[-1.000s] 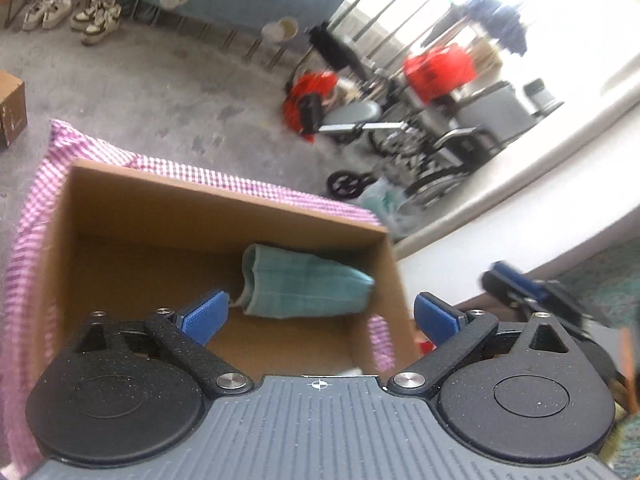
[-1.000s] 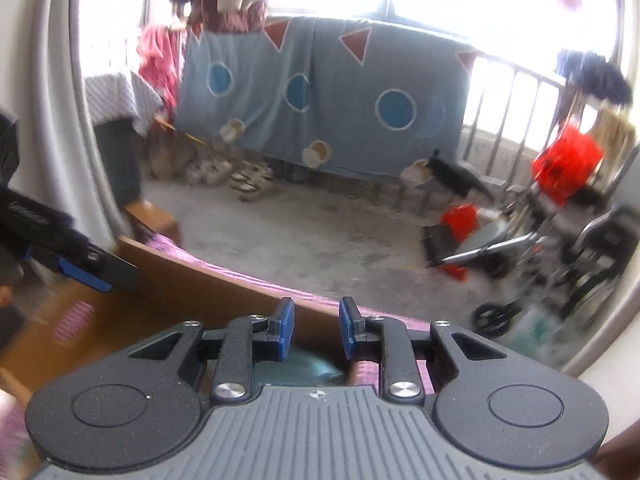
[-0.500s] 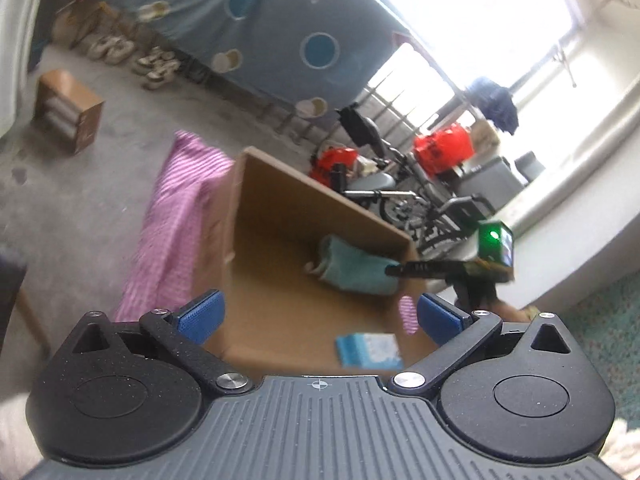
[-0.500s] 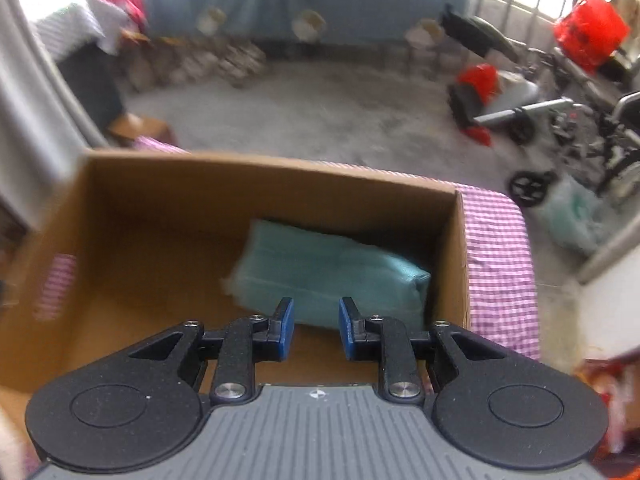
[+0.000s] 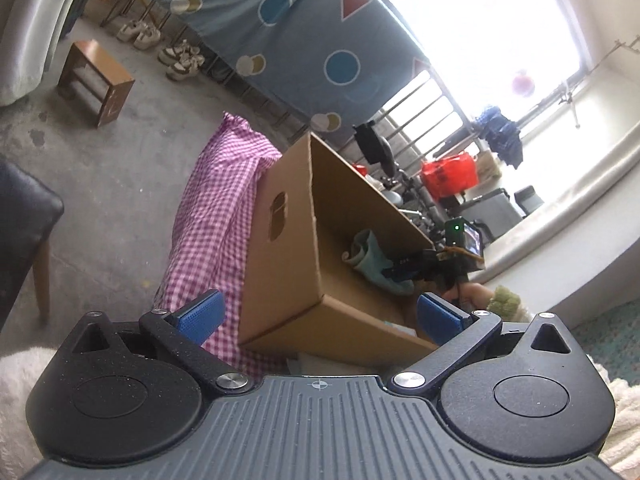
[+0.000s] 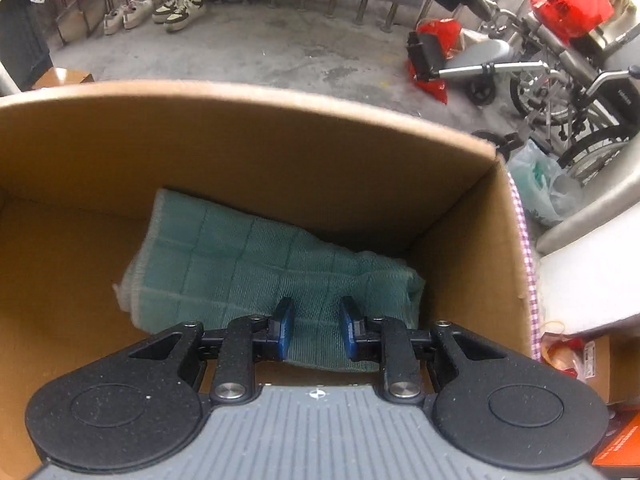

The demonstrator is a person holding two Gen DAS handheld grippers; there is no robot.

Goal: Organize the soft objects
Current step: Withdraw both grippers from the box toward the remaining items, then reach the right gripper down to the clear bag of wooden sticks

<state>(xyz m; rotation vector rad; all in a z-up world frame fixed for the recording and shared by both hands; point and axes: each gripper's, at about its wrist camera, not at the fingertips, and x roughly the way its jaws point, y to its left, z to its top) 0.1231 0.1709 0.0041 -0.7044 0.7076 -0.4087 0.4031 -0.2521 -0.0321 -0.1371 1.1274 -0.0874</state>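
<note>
Since a second ago my right gripper (image 6: 315,330) has dropped into the cardboard box (image 6: 240,140), and my left gripper (image 5: 318,316) has swung back outside its corner. My right fingers stand narrowly parted over the teal towel (image 6: 248,264); whether they pinch it, I cannot tell. My left fingers are spread wide, holding nothing. The towel lies against the far wall. Risk: my 2 fingers could snag 1 fold and unroll it.
</note>
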